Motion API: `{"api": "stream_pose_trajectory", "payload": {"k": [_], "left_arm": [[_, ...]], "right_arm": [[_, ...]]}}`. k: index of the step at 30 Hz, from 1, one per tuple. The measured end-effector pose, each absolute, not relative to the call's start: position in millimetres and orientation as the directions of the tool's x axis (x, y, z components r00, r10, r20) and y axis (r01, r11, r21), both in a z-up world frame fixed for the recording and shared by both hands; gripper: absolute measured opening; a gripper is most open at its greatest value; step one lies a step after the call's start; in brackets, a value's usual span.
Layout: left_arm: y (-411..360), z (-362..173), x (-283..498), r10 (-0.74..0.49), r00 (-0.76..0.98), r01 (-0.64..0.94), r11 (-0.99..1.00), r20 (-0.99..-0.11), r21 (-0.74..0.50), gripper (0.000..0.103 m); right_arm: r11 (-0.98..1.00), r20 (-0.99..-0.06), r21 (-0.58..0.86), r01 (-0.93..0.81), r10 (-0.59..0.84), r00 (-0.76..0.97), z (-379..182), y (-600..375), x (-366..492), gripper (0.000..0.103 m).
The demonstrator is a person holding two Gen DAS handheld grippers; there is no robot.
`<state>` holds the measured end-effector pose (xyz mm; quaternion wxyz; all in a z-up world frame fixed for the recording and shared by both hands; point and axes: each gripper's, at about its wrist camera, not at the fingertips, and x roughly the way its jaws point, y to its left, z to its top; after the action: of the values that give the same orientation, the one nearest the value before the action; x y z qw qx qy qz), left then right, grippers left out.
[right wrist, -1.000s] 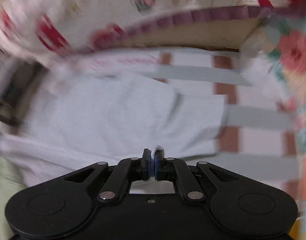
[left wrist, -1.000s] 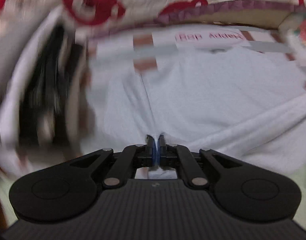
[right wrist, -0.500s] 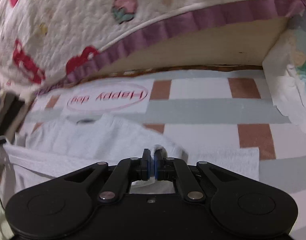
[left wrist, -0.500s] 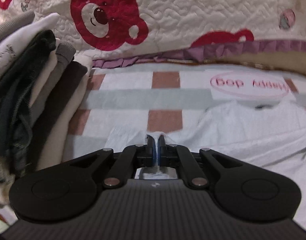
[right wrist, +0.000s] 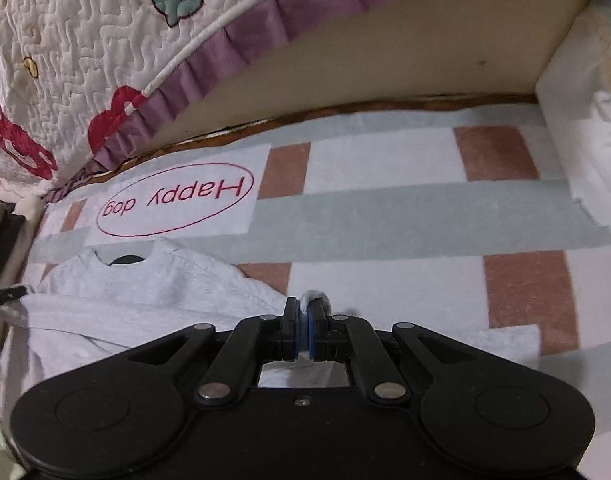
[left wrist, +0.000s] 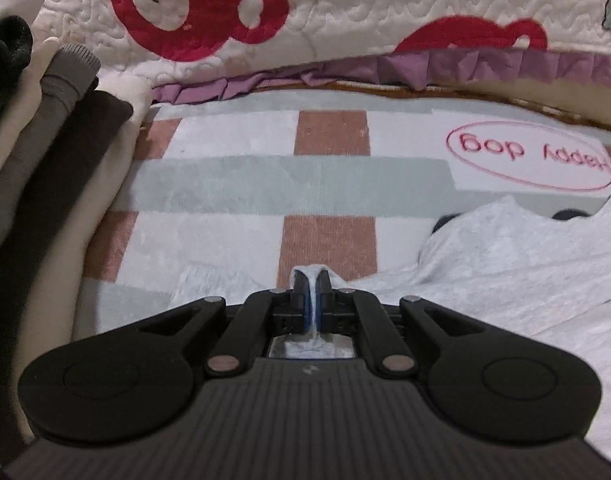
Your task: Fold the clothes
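Note:
A light grey T-shirt (left wrist: 517, 264) lies on a checked blanket (left wrist: 289, 184), collar toward the far side. My left gripper (left wrist: 312, 280) is shut on a pinch of the shirt's fabric at its left edge, low over the blanket. In the right wrist view the same T-shirt (right wrist: 153, 284) spreads to the left, and my right gripper (right wrist: 304, 308) is shut on a fold of its fabric at the right edge. A strip of the shirt (right wrist: 501, 340) shows to the right of that gripper.
A stack of folded clothes (left wrist: 45, 160) in dark and cream tones stands at the left. A quilted bear-print cover (left wrist: 305, 12) with a purple ruffle hangs along the back. A "Happy dog" print (right wrist: 177, 204) marks the blanket. A floral cloth (right wrist: 601, 92) lies at right.
Both grippers have carried the shirt edge forward and down toward the far side of the blanket; the views have dropped lower and closer to the quilt. Both stay shut on the fabric.

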<state>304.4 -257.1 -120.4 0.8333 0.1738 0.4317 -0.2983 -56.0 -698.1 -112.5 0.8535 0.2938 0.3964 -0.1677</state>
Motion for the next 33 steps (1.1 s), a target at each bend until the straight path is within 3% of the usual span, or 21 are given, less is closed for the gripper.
{"api": "stream_pose_trajectory", "payload": {"k": [2,4,5,6,8,11,12,15,21,26,28,30,32,33], "left_arm": [[-244.6,-111.8,308.2,-0.401,0.458,0.628,0.778,-0.794,-0.031,0.009],[-226.8,-98.6,310.4,-0.472,0.462,0.608,0.785,-0.751,-0.120,0.016],[-217.3,-91.4,309.6,-0.509,0.470,0.613,0.776,-0.721,-0.148,0.024],[-207.8,-84.2,308.7,-0.544,0.477,0.619,0.765,-0.690,-0.175,0.029],[-194.1,-76.9,301.2,-0.590,0.469,0.662,0.727,-0.658,-0.180,0.036],[-183.2,-74.0,276.3,-0.619,0.440,0.777,0.626,-0.651,-0.070,0.037],[-184.0,-79.9,266.3,-0.616,0.432,0.800,0.599,-0.658,-0.035,0.039],[-187.1,-99.2,236.5,-0.604,0.412,0.856,0.514,-0.682,0.062,0.047],[-213.9,-140.2,196.9,-0.558,0.489,0.872,0.334,-0.670,0.358,0.055],[-231.6,-149.0,211.6,-0.527,0.521,0.853,0.296,-0.672,0.429,0.065],[-238.7,-152.4,217.7,-0.514,0.533,0.845,0.280,-0.672,0.456,0.065],[-245.7,-155.8,223.8,-0.502,0.546,0.835,0.265,-0.671,0.482,0.053],[-252.8,-159.1,229.9,-0.489,0.559,0.825,0.248,-0.670,0.507,0.022],[-256.3,-160.8,232.9,-0.483,0.565,0.820,0.240,-0.669,0.519,0.022]], "right_arm": [[0.771,-0.751,0.382,0.509,-0.063,0.658,-109.7,-697.9,-59.2,0.008],[0.786,-0.716,0.373,0.493,-0.095,0.692,-104.1,-687.5,-66.7,0.015],[0.797,-0.692,0.354,0.489,-0.128,0.711,-100.3,-679.8,-72.1,0.026],[0.808,-0.665,0.332,0.486,-0.165,0.729,-96.2,-671.7,-77.9,0.047],[0.802,-0.596,0.330,0.497,-0.231,0.769,-90.4,-665.5,-91.3,0.058],[0.852,-0.612,0.292,0.434,-0.182,0.769,-95.3,-636.7,-90.6,0.057],[0.869,-0.621,0.279,0.410,-0.162,0.767,-97.2,-626.6,-89.9,0.052],[0.912,-0.648,0.240,0.333,-0.105,0.755,-103.0,-596.4,-87.7,0.050],[0.969,-0.712,0.143,0.201,-0.040,0.701,-118.1,-542.5,-75.3,0.050],[0.984,-0.767,0.031,0.177,-0.090,0.635,-138.8,-517.0,-49.3,0.052],[0.975,-0.749,0.047,0.215,-0.108,0.654,-142.8,-519.6,-43.6,0.058],[0.962,-0.728,0.069,0.263,-0.132,0.672,-145.4,-526.6,-36.2,0.059],[0.952,-0.716,0.063,0.300,-0.166,0.678,-147.8,-533.9,-23.9,0.059],[0.949,-0.713,0.049,0.312,-0.186,0.677,-148.9,-538.2,-17.1,0.059]]}}
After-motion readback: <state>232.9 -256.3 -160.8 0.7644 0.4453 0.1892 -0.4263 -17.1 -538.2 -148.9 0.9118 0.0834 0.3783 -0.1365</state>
